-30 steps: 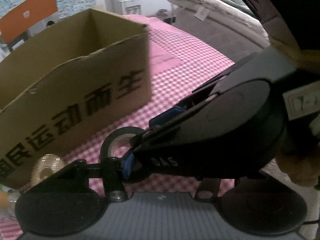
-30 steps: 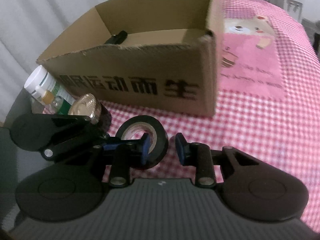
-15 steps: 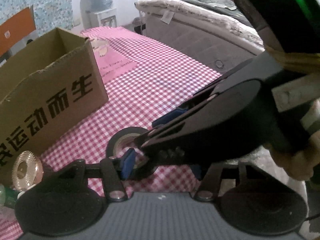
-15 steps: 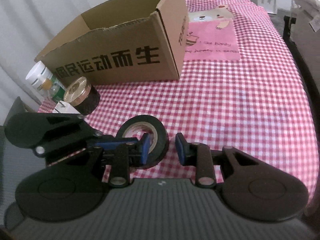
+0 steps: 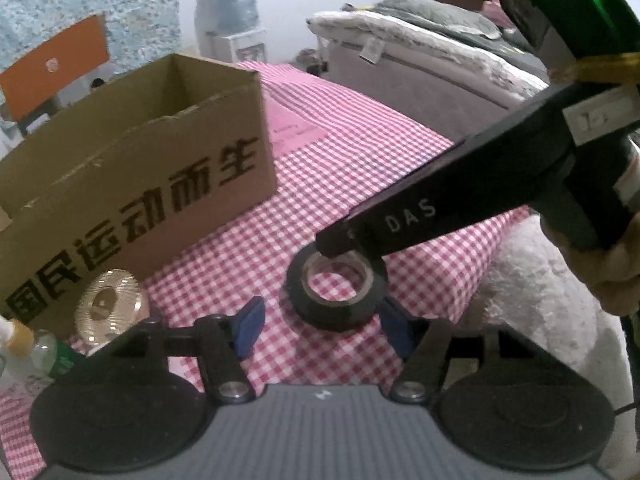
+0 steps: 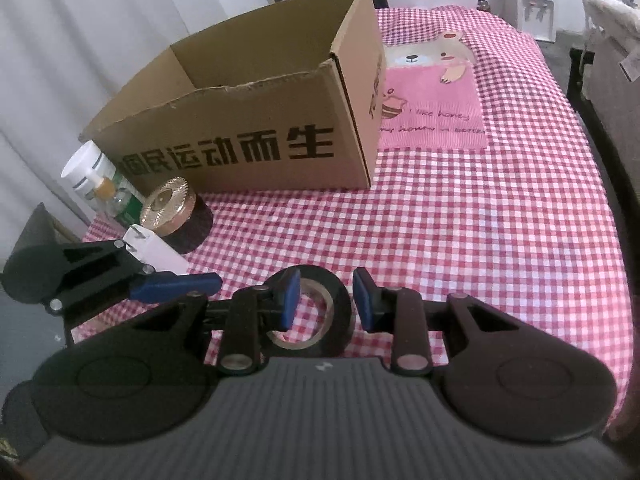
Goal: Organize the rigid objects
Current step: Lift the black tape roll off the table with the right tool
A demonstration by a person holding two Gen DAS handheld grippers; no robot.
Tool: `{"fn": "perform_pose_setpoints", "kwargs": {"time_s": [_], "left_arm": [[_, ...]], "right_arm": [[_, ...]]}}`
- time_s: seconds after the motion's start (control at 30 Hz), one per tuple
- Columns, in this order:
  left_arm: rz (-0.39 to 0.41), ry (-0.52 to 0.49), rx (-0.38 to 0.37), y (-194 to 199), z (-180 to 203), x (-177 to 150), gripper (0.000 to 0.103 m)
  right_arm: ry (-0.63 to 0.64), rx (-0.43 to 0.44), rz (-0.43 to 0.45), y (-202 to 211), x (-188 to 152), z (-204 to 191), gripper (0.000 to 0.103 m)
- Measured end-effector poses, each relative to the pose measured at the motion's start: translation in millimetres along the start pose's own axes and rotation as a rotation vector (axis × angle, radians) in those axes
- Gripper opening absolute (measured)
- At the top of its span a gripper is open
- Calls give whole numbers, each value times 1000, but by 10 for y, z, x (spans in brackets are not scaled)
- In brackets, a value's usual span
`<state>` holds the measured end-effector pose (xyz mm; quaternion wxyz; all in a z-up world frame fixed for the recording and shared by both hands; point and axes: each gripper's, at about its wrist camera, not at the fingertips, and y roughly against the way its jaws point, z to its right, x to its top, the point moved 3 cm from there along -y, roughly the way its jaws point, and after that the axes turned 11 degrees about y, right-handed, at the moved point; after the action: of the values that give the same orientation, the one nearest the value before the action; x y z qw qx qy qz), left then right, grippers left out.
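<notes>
A black tape roll (image 5: 336,312) lies flat on the red-checked tablecloth (image 5: 360,140), in front of the open cardboard box (image 5: 140,184). My left gripper (image 5: 322,328) has its jaws opening; the roll sits between its blue pads and neither pad presses it. A finger (image 5: 400,216) of the right gripper reaches over the roll's far rim. In the right wrist view my right gripper (image 6: 326,300) stands narrow astride the wall of the roll (image 6: 340,320). One pad is in the hole with a gap to the wall, and the other is at the outside.
A gold-lidded dark jar (image 6: 176,216), a white bottle (image 6: 86,164), a small green-labelled bottle (image 6: 120,200) and a white card (image 6: 156,252) cluster left of the box (image 6: 256,148). A grey sofa (image 5: 440,80) lies beyond the table's right edge.
The left pads have spread away from the roll. Both views have drawn back from the box. In the right wrist view the roll now sits closer to the right-hand pad.
</notes>
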<state>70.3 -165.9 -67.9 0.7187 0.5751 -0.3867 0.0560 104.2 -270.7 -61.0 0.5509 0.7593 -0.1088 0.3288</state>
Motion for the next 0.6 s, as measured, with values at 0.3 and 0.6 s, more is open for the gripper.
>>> {"fn": "perform_pose_setpoints", "kwargs": {"time_s": [0.3, 0.6], "left_arm": [[-32, -33, -9, -248, 114, 20, 74], [-19, 10, 15, -266, 60, 39, 69]], "right_arm": [[-52, 3, -24, -30, -185, 34, 29], [-68, 37, -4, -40, -222, 33, 26]]}}
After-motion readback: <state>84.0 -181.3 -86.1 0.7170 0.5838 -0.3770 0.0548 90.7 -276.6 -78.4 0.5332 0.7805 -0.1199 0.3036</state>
